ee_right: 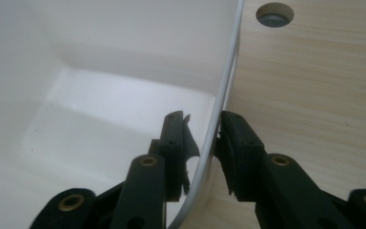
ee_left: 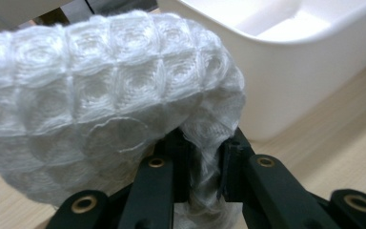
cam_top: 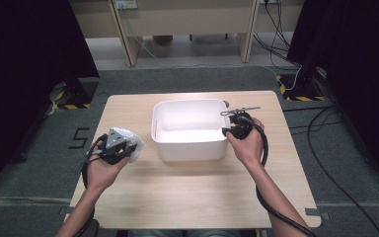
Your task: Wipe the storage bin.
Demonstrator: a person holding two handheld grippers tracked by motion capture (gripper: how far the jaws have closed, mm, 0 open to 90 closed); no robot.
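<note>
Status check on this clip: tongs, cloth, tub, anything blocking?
Left tongs shut on white waffle cloth, held left of the white tub. Right tongs straddle the tub's right wall. Tub empty, no obstruction seen.

One camera looks down from high up at the light wooden table (cam_top: 187,197). Two ride close, both seeing the white plastic tub (cam_top: 190,129).

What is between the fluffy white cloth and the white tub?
Just bare wooden table. The high view shows a small gap between the white waffle cloth, held in the left gripper, and the white tub.
</note>
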